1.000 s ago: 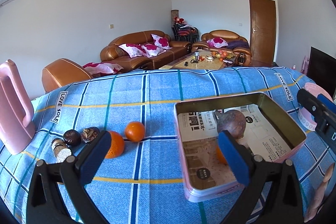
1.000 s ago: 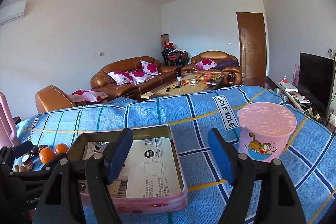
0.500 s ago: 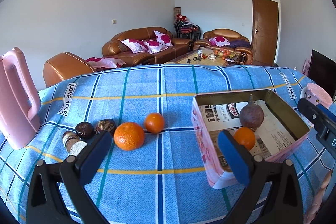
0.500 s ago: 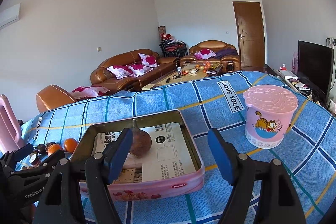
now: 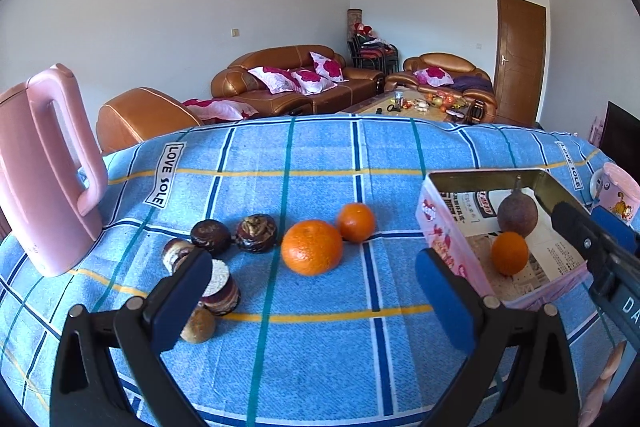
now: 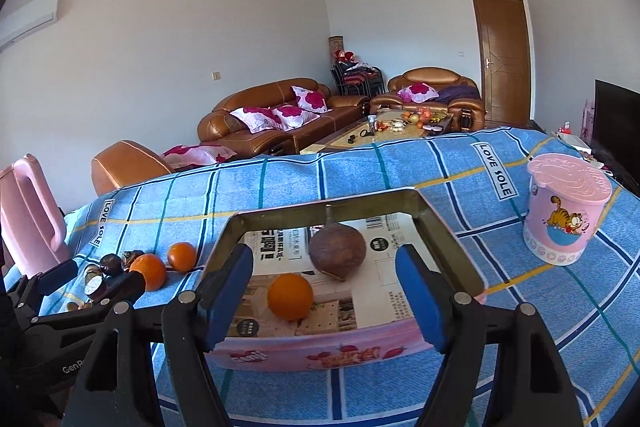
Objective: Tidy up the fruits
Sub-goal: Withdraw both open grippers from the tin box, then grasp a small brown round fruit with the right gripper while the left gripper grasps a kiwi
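Note:
A pink tin box [image 5: 448,239] [image 6: 320,347] lined with newspaper holds a small orange [image 5: 509,253] [image 6: 290,296] and a brown round fruit [image 5: 517,214] [image 6: 337,253]. On the blue checked cloth to its left lie a large orange [image 5: 312,252] [image 6: 149,271], a smaller orange [image 5: 355,221] [image 6: 182,257] and several dark brown fruits [image 5: 234,235], one cut open [image 5: 222,287]. My left gripper [image 5: 312,303] is open and empty, hovering in front of the loose oranges. My right gripper [image 6: 324,287] is open and empty, above the tin's near wall.
A pink kettle [image 5: 44,171] stands at the table's left. A pink cartoon cup with a lid [image 6: 564,211] stands right of the tin. Beyond the table are brown sofas and a coffee table [image 5: 408,105].
Both views have slid left: the tin has shifted right in the left wrist view and the loose oranges now sit between the left fingers. The tin's inside with both fruits has come into the right wrist view.

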Available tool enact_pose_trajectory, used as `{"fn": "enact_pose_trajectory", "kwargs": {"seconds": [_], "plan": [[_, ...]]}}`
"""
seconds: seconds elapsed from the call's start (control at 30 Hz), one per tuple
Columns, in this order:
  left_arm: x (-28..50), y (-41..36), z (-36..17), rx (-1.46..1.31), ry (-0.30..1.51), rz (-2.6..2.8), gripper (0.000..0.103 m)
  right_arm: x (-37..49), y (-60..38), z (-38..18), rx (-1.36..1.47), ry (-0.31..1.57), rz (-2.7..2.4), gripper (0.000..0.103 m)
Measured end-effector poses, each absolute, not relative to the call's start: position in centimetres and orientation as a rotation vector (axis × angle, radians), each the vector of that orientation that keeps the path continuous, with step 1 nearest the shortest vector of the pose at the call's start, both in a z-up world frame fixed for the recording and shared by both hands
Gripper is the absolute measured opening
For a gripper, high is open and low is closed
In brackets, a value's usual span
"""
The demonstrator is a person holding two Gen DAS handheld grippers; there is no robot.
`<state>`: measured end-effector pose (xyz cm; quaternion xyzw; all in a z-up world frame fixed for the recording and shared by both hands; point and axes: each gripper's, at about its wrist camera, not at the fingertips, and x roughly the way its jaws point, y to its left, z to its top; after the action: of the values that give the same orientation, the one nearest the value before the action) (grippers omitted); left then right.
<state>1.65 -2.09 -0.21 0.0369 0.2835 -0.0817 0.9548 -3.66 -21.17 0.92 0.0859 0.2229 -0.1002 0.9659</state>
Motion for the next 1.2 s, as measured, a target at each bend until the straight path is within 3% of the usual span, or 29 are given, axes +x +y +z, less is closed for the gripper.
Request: {"fn": "enact_pose_trajectory", "kwargs": {"seconds": [0.77,0.83,0.9,1.07,1.2], "plan": [[5.7,16.1,-0.4,-0.107,0.626,0.157,0.103,1.5,-5.8,-2.1,0.111,0.702,0.187,0.075],[5.9,16.8,-0.5,-0.117,0.628,0.167,0.103,1.8,-4.4,-2.2,0.109,0.709,0.23,0.07],[6.0,17.1,-0.4,-0.12,0.631,0.173,0.103,2.1,-2.9,-2.4,0.088,0.726,0.267,0.055],[6.2,16.6,-0.3,-0.102,0.635,0.159,0.103,3.1,0.0,-3.2,0.058,0.785,0.315,0.046],[6.1,16.7,0.1,-0.088,0.63,0.166,0.103,4.0,1.4,-3.9,0.024,0.847,0.318,0.031]]}}
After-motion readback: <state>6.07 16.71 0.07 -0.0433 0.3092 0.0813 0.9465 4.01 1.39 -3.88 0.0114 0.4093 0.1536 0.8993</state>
